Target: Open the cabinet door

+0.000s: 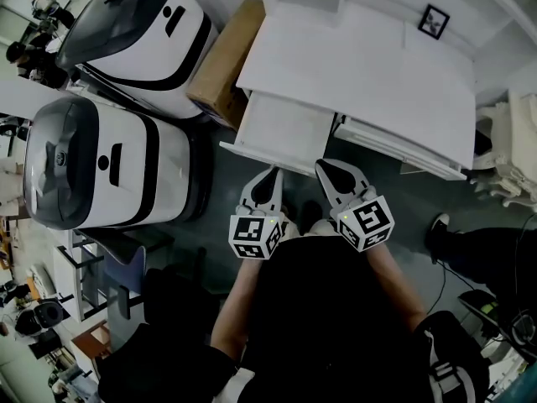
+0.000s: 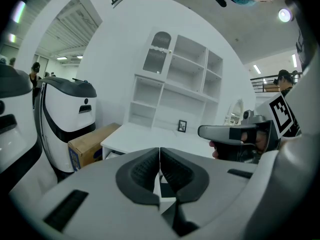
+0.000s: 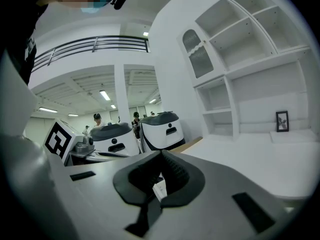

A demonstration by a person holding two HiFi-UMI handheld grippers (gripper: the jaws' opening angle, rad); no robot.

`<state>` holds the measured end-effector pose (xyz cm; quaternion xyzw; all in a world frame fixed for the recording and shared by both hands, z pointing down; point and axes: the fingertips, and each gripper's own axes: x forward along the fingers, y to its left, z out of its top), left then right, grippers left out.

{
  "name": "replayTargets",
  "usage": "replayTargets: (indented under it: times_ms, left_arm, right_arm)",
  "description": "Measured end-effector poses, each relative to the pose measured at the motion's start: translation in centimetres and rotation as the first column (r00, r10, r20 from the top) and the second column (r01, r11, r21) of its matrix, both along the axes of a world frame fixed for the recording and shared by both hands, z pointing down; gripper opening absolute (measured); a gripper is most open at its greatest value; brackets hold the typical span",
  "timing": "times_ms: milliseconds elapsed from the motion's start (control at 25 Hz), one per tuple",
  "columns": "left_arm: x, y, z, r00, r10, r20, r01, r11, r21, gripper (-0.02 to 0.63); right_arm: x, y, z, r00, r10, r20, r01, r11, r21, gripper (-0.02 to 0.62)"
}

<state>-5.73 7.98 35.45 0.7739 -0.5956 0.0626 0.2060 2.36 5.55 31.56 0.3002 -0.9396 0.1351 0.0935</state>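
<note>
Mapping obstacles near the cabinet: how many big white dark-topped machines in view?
2. One machine upper left in the head view, beside the cardboard box; the second machine below it, at left. Others may be out of frame.

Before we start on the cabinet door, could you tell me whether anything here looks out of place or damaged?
Nothing stands out. The picture frame stands upright on the white cabinet, the cardboard box sits beside it, and I see no spill or damage.
</note>
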Motion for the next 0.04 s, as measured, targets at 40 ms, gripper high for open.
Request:
replayTargets:
  times_ms: [40]
  left_arm:
    - [0.00,-0.03,0.04,1.000,0.000,-0.001,0.000,1.000,0.000,0.025]
  right_arm:
    - [0.01,-0.02,0.04,1.000,0.000,-0.002,0.000,1.000,0.001,0.015]
